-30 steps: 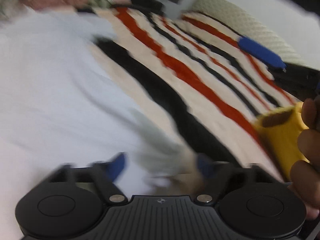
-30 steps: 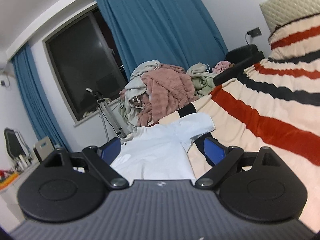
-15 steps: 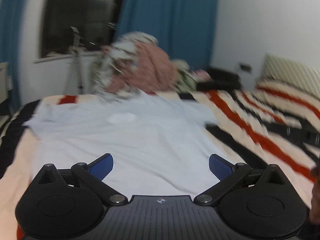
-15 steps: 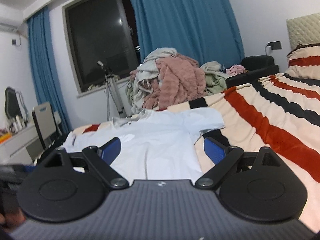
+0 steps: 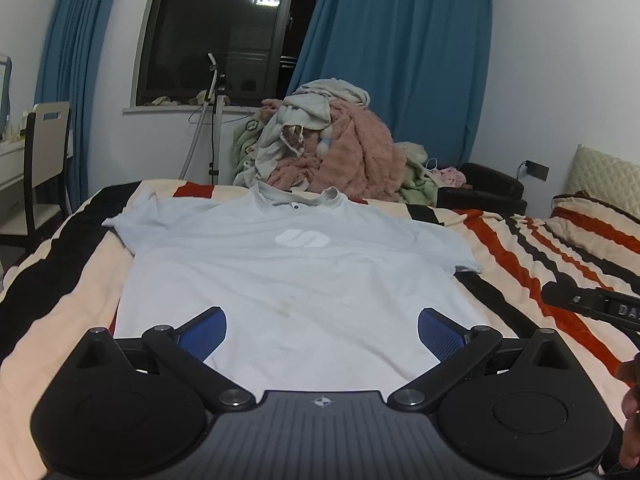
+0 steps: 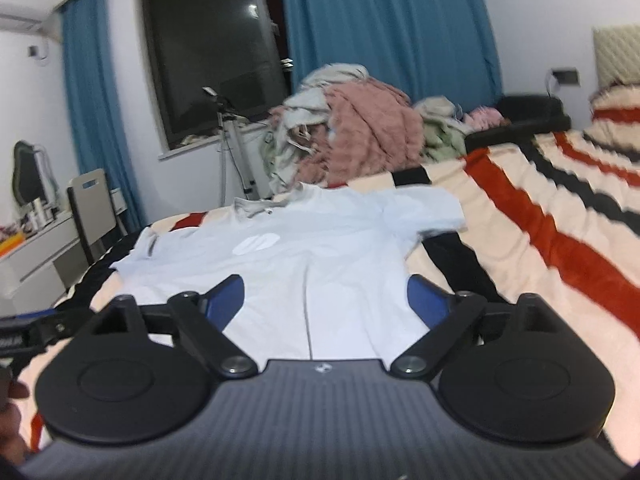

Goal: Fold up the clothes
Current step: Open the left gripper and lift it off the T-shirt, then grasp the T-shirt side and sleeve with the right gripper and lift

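Dim indoor light, fisheye edges, right view blurred

We see smooth matt cloth t-shirt (image 5: pixel 296 276), fuzzy striped blanket (image 5: pixel 532 268), fluffy pink throw (image 5: pixel 360 152), matt black plastic gripper body (image 5: pixel 320 420).

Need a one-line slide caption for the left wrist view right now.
Left gripper open above the hem of a light blue T-shirt spread flat on a striped bed, laundry pile behind.

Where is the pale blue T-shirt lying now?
The pale blue T-shirt lies flat on the striped bedcover, centred in both views, collar toward the pile of clothes.
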Tool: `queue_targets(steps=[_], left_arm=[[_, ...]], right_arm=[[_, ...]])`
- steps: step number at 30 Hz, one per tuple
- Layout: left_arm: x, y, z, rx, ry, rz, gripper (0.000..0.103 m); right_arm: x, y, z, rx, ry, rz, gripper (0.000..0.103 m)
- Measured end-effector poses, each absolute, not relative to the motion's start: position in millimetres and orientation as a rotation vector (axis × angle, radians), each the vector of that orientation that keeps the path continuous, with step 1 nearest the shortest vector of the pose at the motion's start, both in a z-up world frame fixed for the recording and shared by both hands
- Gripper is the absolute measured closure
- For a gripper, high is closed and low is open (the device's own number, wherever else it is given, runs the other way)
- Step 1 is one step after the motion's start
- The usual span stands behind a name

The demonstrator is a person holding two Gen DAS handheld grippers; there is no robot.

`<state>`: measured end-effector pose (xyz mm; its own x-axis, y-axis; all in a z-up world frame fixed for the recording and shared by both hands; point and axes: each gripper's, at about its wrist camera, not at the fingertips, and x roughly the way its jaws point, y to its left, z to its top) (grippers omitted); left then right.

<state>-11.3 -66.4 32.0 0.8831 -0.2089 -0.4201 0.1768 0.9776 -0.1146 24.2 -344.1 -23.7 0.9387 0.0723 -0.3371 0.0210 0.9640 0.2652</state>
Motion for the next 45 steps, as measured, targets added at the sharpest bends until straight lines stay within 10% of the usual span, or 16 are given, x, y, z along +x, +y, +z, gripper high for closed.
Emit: queue_targets(steps=[21, 43, 45], left_arm=[[53, -63, -27, -0.128, 0.652, -0.079, 0.000], [134, -69, -77, -0.138, 0.728, -0.004, 0.000], [134, -68, -74, -0.143, 0.726, -0.014, 0.000]], right_arm=[[258, -471, -150, 1.004, 0.363, -0.053, 0.029], [443, -507, -180, 0.807, 0.247, -0.023, 0.042], [452, -500, -165, 0.702, 0.305, -0.100, 0.059]])
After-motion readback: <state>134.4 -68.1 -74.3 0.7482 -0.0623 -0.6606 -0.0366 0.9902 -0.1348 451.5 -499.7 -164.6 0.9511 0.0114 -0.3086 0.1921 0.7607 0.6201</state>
